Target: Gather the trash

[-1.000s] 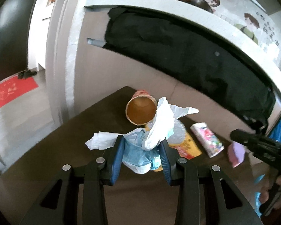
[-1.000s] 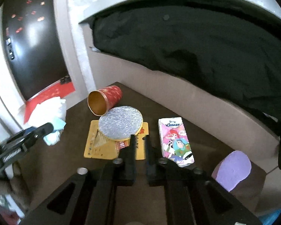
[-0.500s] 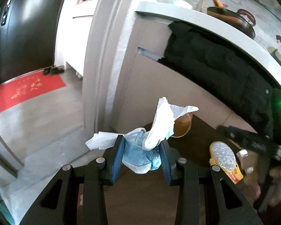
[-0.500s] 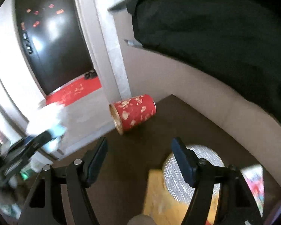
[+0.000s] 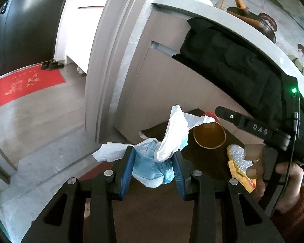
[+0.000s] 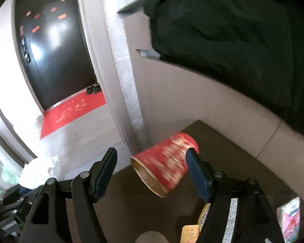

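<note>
beside table (image 6: 223,141), right tool (image 6: 152,162) now straddles cup (image 6: 166,162).

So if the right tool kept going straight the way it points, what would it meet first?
Most likely the red paper cup, lying on its side on the brown table. The open right tool frames it between the jaws, apparently without contact yet; blur leaves depth uncertain.

Setting: home, entryway beside kitchen. Evidence: dark front door (image 5: 20,26), red doormat (image 5: 24,85), shoes (image 5: 51,65) on floor, frying pan (image 5: 251,21) on counter ledge, dark tabletop (image 6: 223,151).
</note>
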Demonstrator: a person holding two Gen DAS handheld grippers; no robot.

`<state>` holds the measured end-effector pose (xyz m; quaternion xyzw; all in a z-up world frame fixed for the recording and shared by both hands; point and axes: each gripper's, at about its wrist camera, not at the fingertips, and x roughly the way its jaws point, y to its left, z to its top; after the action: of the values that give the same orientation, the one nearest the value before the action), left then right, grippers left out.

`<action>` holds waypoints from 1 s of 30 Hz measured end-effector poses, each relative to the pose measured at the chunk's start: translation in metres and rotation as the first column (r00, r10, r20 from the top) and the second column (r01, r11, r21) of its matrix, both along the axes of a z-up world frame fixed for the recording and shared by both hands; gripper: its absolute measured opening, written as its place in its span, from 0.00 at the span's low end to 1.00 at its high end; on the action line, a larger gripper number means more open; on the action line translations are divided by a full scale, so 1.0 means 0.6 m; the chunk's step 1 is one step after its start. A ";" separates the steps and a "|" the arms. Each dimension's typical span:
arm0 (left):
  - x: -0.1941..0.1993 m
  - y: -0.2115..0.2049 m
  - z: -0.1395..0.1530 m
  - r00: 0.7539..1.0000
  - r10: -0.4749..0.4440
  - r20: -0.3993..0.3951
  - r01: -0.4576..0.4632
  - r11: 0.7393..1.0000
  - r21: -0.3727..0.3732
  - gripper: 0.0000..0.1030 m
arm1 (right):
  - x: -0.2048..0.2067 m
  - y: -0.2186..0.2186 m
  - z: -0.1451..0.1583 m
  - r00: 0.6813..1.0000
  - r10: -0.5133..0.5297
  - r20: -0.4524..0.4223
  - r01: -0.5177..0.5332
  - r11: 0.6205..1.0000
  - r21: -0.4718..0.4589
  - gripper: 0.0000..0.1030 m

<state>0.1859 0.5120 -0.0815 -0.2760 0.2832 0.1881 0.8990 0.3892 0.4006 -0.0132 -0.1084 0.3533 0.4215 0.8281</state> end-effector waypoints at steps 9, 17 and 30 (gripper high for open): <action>-0.008 0.008 -0.001 1.000 0.001 0.004 -0.001 1.000 -0.023 0.37 | 0.055 0.083 -0.047 0.983 -0.144 0.110 0.168 0.951 -0.260 0.69; -0.001 -0.010 -0.004 0.999 -0.034 0.020 0.035 0.998 -0.058 0.37 | 0.060 -0.039 -0.079 0.976 -0.213 -0.038 0.198 0.948 -0.249 0.68; 0.052 -0.119 0.030 0.985 -0.172 0.008 0.172 0.985 -0.016 0.37 | 0.030 -0.192 -0.003 0.976 -0.188 -0.114 0.186 0.982 -0.027 0.48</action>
<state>0.2172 0.4404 -0.0636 -0.2588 0.3044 0.1065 0.9105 0.4073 0.2856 -0.0150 -0.0570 0.4128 0.3444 0.8413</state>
